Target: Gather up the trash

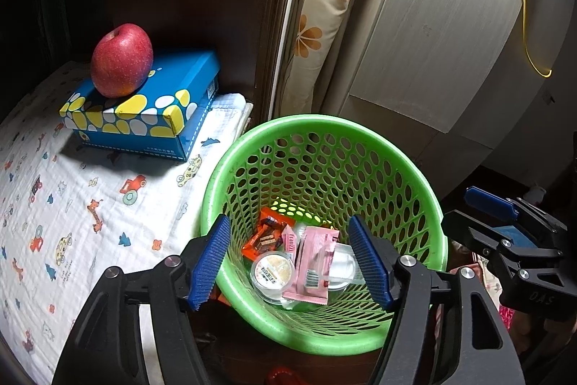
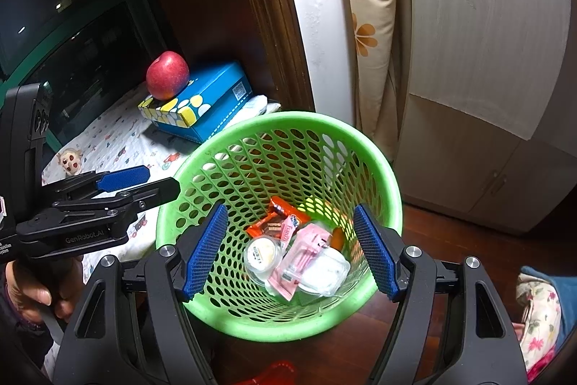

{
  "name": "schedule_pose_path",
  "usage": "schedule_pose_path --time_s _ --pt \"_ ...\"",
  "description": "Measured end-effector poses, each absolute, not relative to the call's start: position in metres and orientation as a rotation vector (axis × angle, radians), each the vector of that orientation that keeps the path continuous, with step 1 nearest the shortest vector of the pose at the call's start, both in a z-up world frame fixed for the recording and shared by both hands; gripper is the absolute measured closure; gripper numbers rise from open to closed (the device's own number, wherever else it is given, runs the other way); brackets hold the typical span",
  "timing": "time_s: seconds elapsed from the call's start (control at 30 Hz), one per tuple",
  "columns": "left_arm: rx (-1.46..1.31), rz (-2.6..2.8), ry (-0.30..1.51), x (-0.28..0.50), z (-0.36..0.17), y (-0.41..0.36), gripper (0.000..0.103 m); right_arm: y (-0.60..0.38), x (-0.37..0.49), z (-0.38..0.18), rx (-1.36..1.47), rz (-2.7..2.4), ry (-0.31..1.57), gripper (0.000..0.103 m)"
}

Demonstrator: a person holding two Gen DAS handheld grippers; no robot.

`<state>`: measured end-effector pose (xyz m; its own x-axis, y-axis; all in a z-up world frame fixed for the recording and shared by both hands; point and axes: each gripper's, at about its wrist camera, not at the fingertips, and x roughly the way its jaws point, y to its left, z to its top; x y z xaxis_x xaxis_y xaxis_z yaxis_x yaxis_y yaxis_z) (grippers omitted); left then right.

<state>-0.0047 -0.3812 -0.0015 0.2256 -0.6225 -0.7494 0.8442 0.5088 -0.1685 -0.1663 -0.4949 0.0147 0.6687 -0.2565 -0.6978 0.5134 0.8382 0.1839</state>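
Beside the bed, on dark wooden floor, stood a green perforated basket (image 1: 414, 204), its rim just touching the edge of the mattress. A white sheet (image 1: 90, 204) printed with small animals and cars covered the bed. On the sheet lay a blue box (image 1: 187, 110) patterned with yellow and white pebbles, well apart from the basket, and a red apple (image 1: 122, 60) sat on the box lid. A small doll face (image 2: 70, 161) lay on the sheet further back.

Left gripper (image 1: 292, 262) hung over the basket mouth, blue pads wide apart, nothing between them. Right gripper (image 2: 290, 251) hung over the same basket, pads likewise spread and empty. A hand (image 2: 32, 294) gripped the left tool's handle, seen at the right camera's lower left.

Trash lay heaped at the basket bottom: an orange wrapper (image 1: 265, 235) toward the far side, a pink wrapper (image 1: 312, 262) on top of the pile, a round lidded cup (image 1: 272, 271) touching it on the left, a clear plastic cup (image 1: 340, 267) on its right.
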Motion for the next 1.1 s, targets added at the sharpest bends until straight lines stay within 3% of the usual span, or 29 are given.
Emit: schedule_pose_path --time_s 0.07,0.63,1.1 --pt "0.299 -1.023 0.863 -0.004 0.0 -0.377 0.03 -0.493 -0.166 0.015 0.386 -0.444 0.715 0.029" --pt "0.25 -0.859 0.778 0.022 0.017 -0.308 0.011 -0.465 -0.145 0.02 0.373 -0.382 0.704 0.022" --pt "0.211 -0.667 0.732 0.044 0.022 -0.233 0.007 -0.422 -0.107 0.024 0.339 -0.296 0.707 0.019"
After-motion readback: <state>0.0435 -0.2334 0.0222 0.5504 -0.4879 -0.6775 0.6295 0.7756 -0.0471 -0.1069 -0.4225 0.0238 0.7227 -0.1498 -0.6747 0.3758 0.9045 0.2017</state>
